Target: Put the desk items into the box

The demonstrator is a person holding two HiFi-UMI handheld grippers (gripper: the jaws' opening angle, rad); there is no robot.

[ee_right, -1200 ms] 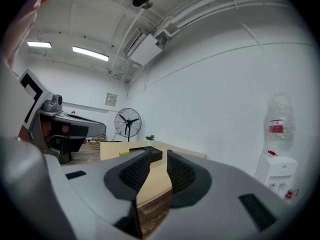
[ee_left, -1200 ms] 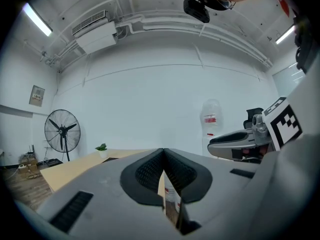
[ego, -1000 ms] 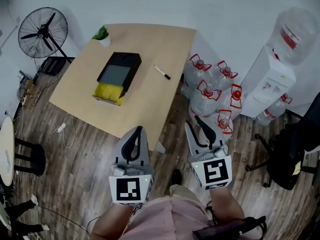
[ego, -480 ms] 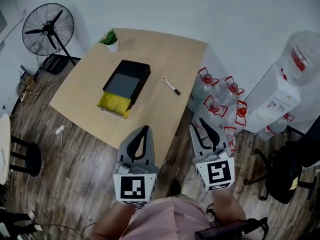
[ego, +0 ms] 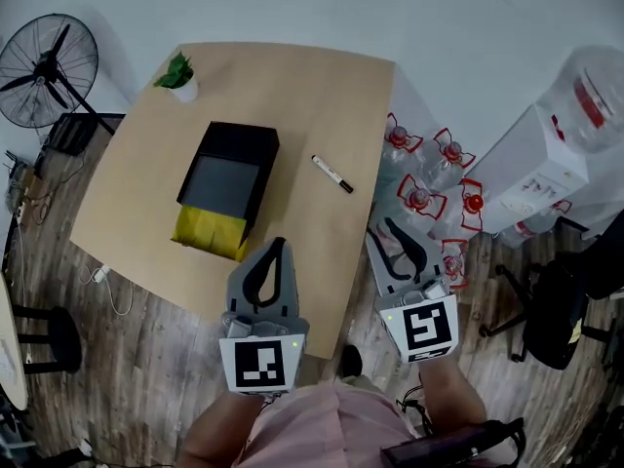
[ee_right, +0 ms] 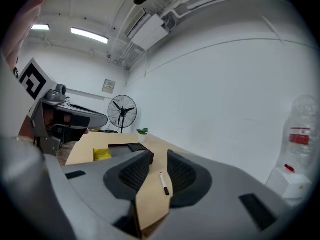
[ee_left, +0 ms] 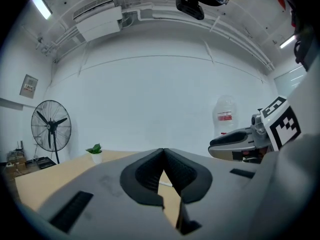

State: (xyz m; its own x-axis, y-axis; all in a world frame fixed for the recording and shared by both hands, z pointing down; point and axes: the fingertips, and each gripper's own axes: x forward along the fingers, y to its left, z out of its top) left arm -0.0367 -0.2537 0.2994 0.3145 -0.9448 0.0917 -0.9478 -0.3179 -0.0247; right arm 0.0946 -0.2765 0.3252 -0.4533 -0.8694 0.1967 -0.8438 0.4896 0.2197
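Note:
A black open box (ego: 226,172) lies on the wooden table (ego: 292,96), with a yellow item (ego: 210,230) at its near end. A white marker with a black cap (ego: 332,175) lies to the right of the box and shows between the right jaws as the marker (ee_right: 163,182). My left gripper (ego: 280,244) hangs over the table's near edge, shut and empty, its jaws meeting at the tip (ee_left: 163,151). My right gripper (ego: 382,226) stands off the table's right corner, open with nothing in it (ee_right: 160,156). The box (ee_right: 125,149) lies left of the marker.
A small potted plant (ego: 177,74) stands at the table's far left corner. A floor fan (ego: 44,66) stands left of the table. Several water jugs (ego: 429,198) and a water dispenser (ego: 546,154) crowd the right. An office chair (ego: 561,310) sits at far right.
Both grippers have come closer to the table; the left one now reaches over its near edge. The table's items have not moved.

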